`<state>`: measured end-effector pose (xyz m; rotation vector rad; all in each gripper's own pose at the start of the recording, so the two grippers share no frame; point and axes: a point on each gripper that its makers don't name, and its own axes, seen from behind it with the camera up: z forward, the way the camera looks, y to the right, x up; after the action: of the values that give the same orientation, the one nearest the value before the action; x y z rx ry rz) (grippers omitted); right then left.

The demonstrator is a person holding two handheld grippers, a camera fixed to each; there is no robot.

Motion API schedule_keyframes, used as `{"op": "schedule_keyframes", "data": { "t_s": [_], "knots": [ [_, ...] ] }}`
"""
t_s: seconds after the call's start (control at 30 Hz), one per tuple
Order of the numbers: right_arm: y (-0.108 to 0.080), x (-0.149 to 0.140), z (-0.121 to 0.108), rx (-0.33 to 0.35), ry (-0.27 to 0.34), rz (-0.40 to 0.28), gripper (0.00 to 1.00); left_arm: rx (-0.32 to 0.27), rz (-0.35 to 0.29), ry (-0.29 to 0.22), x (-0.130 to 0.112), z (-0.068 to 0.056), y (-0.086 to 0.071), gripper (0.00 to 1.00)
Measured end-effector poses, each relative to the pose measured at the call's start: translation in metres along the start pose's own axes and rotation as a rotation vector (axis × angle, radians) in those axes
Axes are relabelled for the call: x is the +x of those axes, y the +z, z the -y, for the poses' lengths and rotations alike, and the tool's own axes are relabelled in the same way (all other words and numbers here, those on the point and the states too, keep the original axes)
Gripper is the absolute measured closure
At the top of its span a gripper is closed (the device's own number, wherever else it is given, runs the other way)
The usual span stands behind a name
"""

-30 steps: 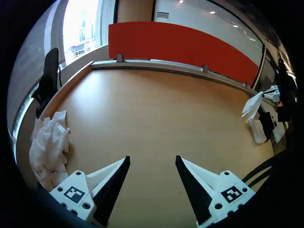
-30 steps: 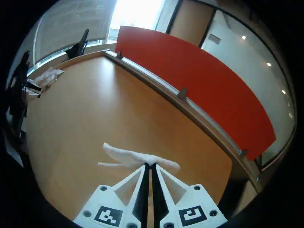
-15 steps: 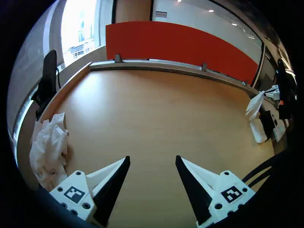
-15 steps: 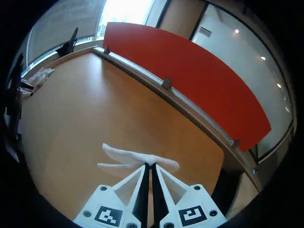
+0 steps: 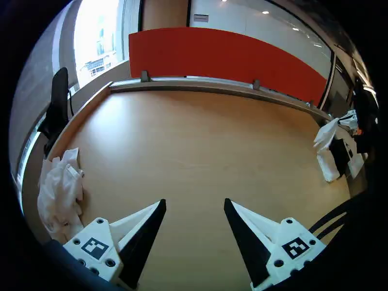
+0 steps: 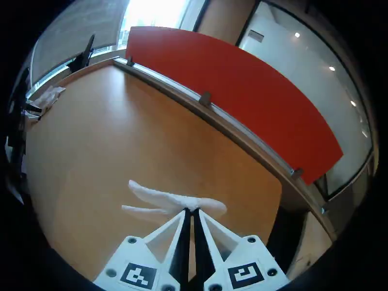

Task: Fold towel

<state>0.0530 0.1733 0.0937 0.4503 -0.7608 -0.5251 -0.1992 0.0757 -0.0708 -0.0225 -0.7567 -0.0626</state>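
Two grippers, one towel, one table. Item 1, right gripper (image 6: 190, 212): fingers closed together and pinching the towel (image 6: 165, 199) at their very tips. The cloth bunches into a narrow white band whose long axis runs crosswise to the fingers. Most of it trails to their left and a short stub lies to their right; whether it rests on the table (image 6: 111, 145) or hangs just above it cannot be told. Item 2, left gripper (image 5: 194, 204): fingers spread wide, nothing between them, bare wood directly ahead. Item 3, heap of white cloth (image 5: 60, 191): beside the left finger, at the table's edge, untouched. Item 4, the towel as the left gripper view shows it (image 5: 324, 138): far off to the right of the fingers and beyond them, drooping from the other gripper, well apart from the left one. Item 5, red panel (image 5: 228, 51): upright along the far rim. Assessment: the right hand has the towel, and the left would probably need to cross rightward to take a free end before any fold can be made.
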Motion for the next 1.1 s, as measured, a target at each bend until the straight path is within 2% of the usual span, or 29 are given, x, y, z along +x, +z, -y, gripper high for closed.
{"op": "schedule_keyframes", "data": {
  "t_s": [0.2, 0.57, 0.77, 1.1],
  "knots": [
    [-0.014, -0.028, -0.005, -0.016, 0.035, 0.021, 0.96, -0.009, 0.000, 0.012, 0.002, -0.004, 0.001, 0.12],
    [-0.032, -0.103, -0.003, -0.040, 0.130, 0.102, 0.96, -0.019, 0.011, 0.029, -0.002, -0.010, 0.000, 0.12],
    [-0.036, -0.136, 0.004, -0.039, 0.171, 0.142, 0.96, -0.018, 0.015, 0.034, -0.005, -0.011, -0.001, 0.12],
    [-0.036, -0.173, 0.015, -0.031, 0.212, 0.197, 0.96, -0.018, 0.014, 0.037, -0.007, -0.012, -0.004, 0.12]
  ]
}}
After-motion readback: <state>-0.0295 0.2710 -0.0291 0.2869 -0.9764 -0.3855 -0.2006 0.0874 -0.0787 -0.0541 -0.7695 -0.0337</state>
